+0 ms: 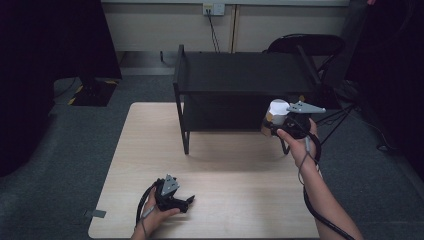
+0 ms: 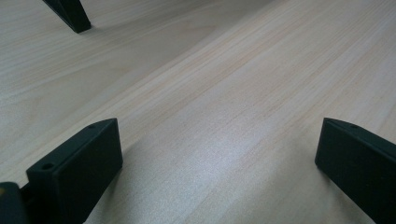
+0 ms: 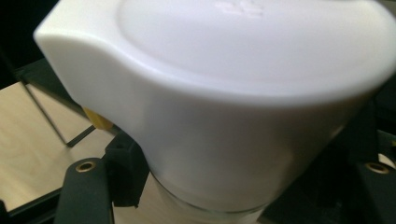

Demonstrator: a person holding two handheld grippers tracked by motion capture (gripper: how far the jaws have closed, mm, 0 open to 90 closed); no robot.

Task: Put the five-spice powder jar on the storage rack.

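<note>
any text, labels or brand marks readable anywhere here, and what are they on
No text can be read in these pictures.
White lid of the container held in the right gripper: a faint embossed mark near its top edge, too blurred to read.
Wall outlet: no legible marking.
Black shelf, table, left gripper: no lettering seen.

Dim room, grey carpet, pale wooden table.
Grey carpet floor (image 1: 60,150) surrounds the wooden table (image 1: 225,200); wall socket (image 1: 213,8) at twelve o'clock, black chair (image 1: 305,46) at one o'clock.
</note>
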